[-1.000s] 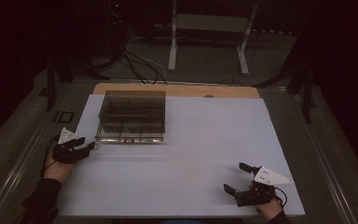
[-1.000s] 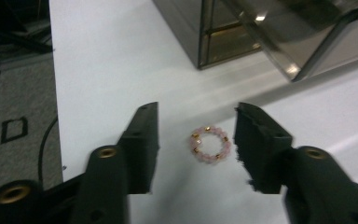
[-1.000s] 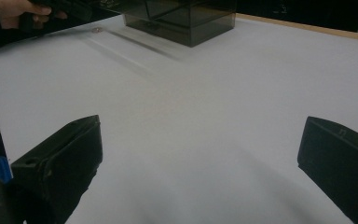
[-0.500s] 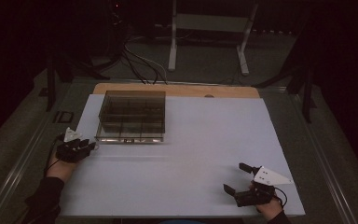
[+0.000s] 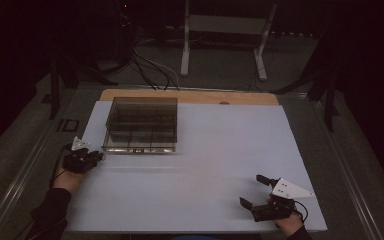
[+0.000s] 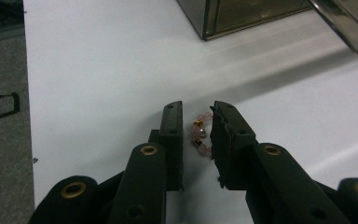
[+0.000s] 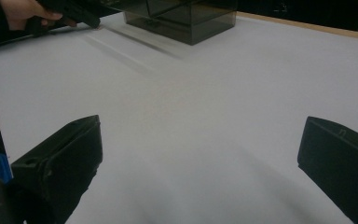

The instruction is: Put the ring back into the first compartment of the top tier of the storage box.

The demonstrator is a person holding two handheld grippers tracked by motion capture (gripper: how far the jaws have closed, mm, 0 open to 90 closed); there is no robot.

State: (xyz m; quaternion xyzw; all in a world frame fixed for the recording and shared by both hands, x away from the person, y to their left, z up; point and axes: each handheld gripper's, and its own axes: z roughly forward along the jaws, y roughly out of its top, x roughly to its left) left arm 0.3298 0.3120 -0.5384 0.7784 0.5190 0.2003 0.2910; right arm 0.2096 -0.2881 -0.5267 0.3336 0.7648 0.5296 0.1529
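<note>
Left gripper [image 6: 196,133]: jaws narrowed around pink-and-gold beaded bracelet [image 6: 200,135].
Right gripper [image 7: 200,154]: jaws wide, empty.
Risk: beads may slip out.

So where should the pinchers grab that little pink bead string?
Probably across its middle, from above, as the left gripper is doing now. The pink bead string lies flat on the white table, running along the gap, thin enough to sit between both jaws; a side approach would likely just push it.
</note>
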